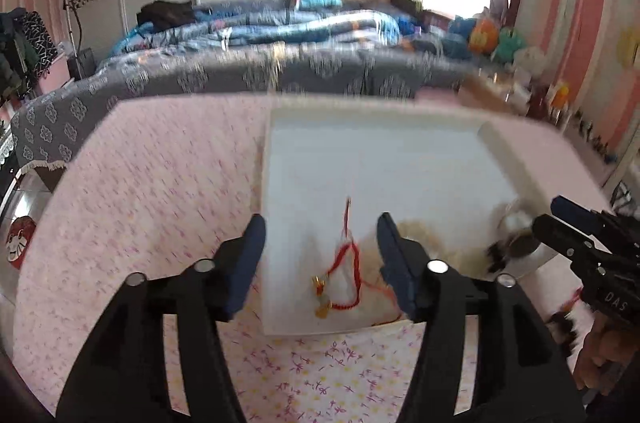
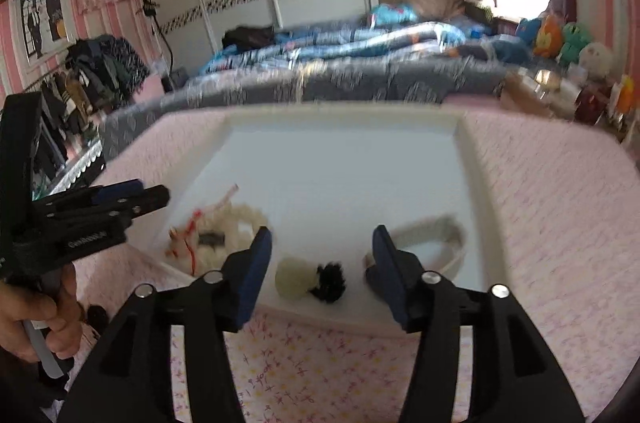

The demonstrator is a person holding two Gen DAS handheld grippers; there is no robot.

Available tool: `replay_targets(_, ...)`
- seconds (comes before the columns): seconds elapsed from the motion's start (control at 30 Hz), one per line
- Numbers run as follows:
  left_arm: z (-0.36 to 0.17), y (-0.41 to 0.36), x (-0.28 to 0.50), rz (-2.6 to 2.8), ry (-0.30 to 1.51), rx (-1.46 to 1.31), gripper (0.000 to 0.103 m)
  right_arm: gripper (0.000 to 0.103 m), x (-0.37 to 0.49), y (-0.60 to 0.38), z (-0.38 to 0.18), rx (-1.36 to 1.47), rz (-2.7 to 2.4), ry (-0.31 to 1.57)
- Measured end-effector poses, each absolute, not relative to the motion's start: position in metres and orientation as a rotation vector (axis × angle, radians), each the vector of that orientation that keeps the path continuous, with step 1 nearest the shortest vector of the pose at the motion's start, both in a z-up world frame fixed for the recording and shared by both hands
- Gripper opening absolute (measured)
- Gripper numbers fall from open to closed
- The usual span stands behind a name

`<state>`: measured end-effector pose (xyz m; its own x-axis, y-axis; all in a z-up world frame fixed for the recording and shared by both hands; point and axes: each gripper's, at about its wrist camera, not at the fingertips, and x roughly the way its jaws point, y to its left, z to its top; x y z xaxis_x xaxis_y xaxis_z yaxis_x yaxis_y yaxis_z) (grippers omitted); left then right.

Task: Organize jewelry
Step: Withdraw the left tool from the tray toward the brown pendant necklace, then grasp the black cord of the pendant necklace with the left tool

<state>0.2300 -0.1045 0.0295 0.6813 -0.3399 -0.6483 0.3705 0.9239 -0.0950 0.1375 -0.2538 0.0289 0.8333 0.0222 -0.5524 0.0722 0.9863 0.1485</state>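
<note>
A white tray (image 1: 384, 159) lies on a pink flowered tablecloth (image 1: 160, 183). At its near left lies a red cord bracelet with gold charms (image 1: 340, 271), beside a white bead necklace (image 1: 424, 235). My left gripper (image 1: 322, 227) hangs open above the red bracelet, nothing between its fingers. In the right wrist view the tray (image 2: 344, 159) holds a pale pompom with a black tuft (image 2: 310, 279), a white band (image 2: 432, 239) and the white bead necklace (image 2: 232, 223). My right gripper (image 2: 322, 243) is open above the pompom, holding nothing.
A bed with grey and blue quilts (image 1: 280, 63) runs behind the table. Stuffed toys (image 2: 560, 39) and small bottles (image 2: 560, 91) stand at the back right. A clothes rack (image 2: 88, 75) is at the left. A hand (image 2: 36, 307) grips the left tool.
</note>
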Motion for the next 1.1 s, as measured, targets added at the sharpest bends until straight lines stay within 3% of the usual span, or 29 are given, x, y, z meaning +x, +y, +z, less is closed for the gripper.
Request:
replay_targets(0.1,0.052,-0.089,0.225,-0.375,0.700,0.028,0.060,0.059,0.123,-0.262,0.051,0.158,-0.057,0.546)
replay_targets(0.17,0.066,-0.066,0.211,-0.349,0.675,0.035,0.074,0.059,0.106,-0.274,0.065,0.198,-0.058,0.548)
replay_targets(0.23,0.073,-0.046,0.194,-0.320,0.634,0.064,0.080,0.062,0.079,-0.282,0.076,0.193,-0.030,0.526)
replay_targets(0.57,0.010,0.017,0.111,-0.216,0.689,0.136,0.079,0.065,-0.037,-0.300,0.025,0.061,-0.146,0.554)
replay_targets(0.83,-0.027,0.001,0.090,-0.264,0.759,0.192,0.078,0.065,-0.062,-0.315,-0.006,0.096,-0.168,0.629)
replay_targets(1.1,-0.029,-0.004,0.094,-0.294,0.783,0.145,0.078,0.065,-0.056,-0.321,-0.009,0.129,-0.164,0.643)
